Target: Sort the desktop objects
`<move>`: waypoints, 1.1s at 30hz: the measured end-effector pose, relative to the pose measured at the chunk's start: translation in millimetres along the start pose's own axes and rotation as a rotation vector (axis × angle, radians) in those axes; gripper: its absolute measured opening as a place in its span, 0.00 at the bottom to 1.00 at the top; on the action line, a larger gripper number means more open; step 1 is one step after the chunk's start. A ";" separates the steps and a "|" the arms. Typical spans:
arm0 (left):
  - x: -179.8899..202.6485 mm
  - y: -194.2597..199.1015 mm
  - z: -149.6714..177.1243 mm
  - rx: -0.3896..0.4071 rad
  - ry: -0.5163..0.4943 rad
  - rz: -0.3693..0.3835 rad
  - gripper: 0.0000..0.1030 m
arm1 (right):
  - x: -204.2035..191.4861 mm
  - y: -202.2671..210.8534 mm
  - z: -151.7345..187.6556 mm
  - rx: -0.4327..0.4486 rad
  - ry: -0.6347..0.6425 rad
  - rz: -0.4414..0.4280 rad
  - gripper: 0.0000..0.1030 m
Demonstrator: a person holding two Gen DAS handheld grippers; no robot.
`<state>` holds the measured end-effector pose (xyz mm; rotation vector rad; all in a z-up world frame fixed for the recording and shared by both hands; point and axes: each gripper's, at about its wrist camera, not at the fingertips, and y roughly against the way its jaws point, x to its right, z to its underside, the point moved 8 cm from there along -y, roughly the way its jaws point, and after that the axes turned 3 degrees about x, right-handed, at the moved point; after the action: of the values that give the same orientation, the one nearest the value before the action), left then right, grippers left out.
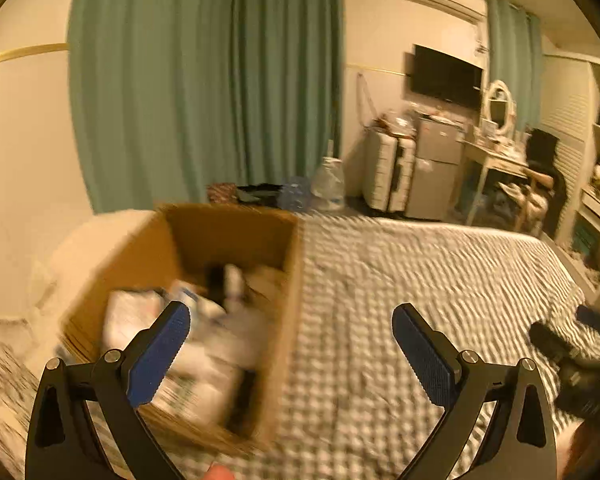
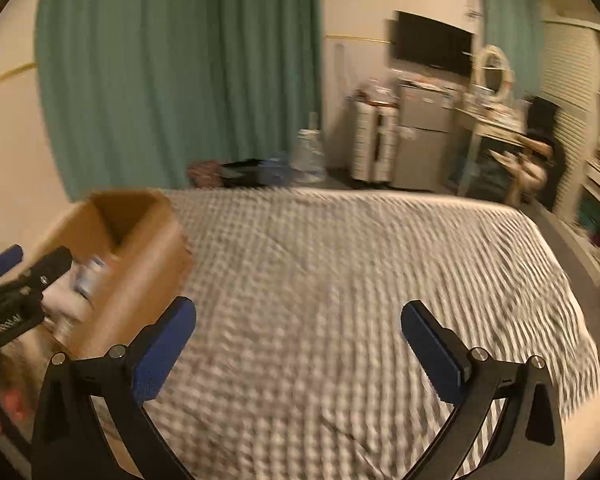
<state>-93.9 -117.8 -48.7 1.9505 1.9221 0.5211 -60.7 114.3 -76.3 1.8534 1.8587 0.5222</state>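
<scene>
An open cardboard box point(image 1: 228, 236) stands on the checked bedspread point(image 1: 420, 280) at the left. It holds several blurred white packets and bottles point(image 1: 204, 332). My left gripper point(image 1: 290, 314) is open and empty, its left finger over the box's contents. In the right wrist view the box point(image 2: 140, 248) sits at the far left. My right gripper point(image 2: 298, 308) is open and empty above the bedspread point(image 2: 340, 264). The left gripper point(image 2: 8, 280) shows at that view's left edge, over the box. The right gripper point(image 1: 572, 344) shows at the left wrist view's right edge.
A white pillow point(image 1: 100, 240) lies left of the box. Behind the bed hang green curtains point(image 1: 204, 80). Bags and bottles point(image 1: 300, 192) sit on the floor beyond the bed. A suitcase point(image 1: 388, 172), small fridge point(image 1: 436, 168), desk point(image 1: 496, 156) and shelves point(image 1: 596, 208) stand at the right.
</scene>
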 end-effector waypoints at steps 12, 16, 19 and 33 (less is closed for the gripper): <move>10.5 -9.4 18.1 -0.076 0.025 -0.072 1.00 | 37.3 -19.5 32.2 -0.075 -0.038 0.012 1.00; 5.0 -11.9 23.1 -0.080 0.022 -0.088 1.00 | 34.5 -20.9 35.3 -0.079 -0.035 -0.003 1.00; 0.6 -15.2 25.5 -0.087 0.032 -0.096 1.00 | 27.1 -16.1 36.9 -0.074 -0.018 -0.003 1.00; -0.5 -26.7 48.2 -0.165 0.084 -0.110 1.00 | 20.6 -10.9 30.6 -0.044 -0.005 -0.011 1.00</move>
<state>-93.4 -117.5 -103.8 1.7355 1.9567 0.7164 -52.0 133.1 -108.8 1.8142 1.8385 0.5497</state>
